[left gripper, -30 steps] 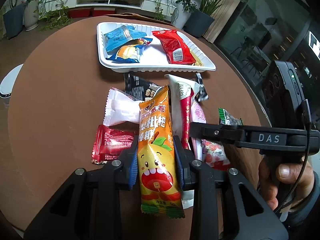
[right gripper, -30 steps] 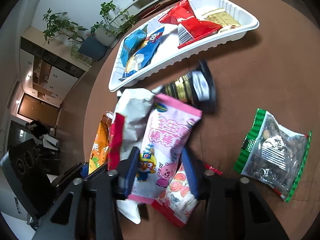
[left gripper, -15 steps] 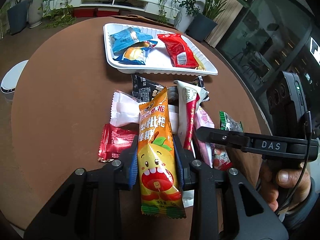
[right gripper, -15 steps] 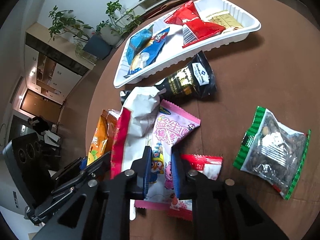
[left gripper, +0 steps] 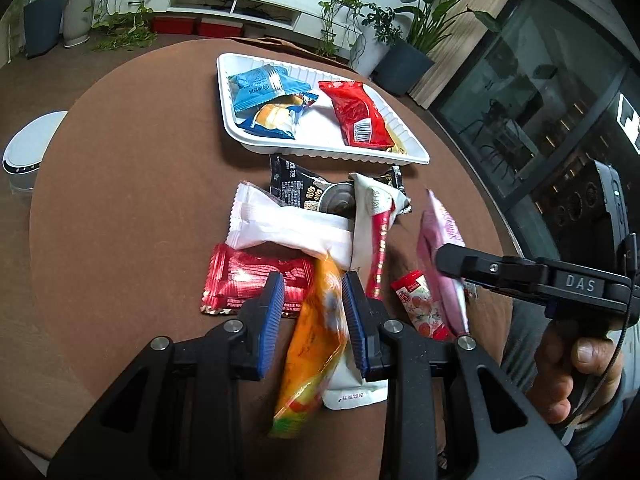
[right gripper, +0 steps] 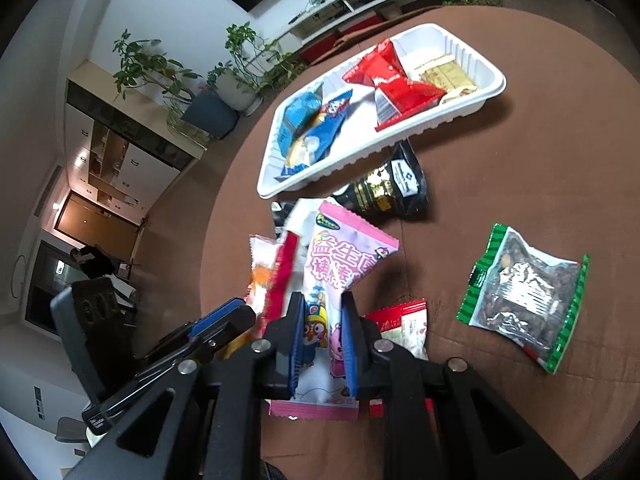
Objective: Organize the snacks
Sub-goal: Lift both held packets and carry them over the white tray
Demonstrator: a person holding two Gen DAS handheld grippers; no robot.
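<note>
We hold two hand-held grippers above a round brown counter (left gripper: 120, 208). The left hand-held gripper (left gripper: 314, 316) is clamped on one orange snack packet (left gripper: 316, 344). The right hand-held gripper (right gripper: 322, 340) is clamped on one pink snack packet (right gripper: 340, 264). One white tray (right gripper: 494, 88) beyond holds four packets: two blue, one red, one gold.

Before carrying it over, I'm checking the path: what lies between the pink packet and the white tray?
In the right wrist view, only the black-and-gold packet, just below the white tray.
</note>
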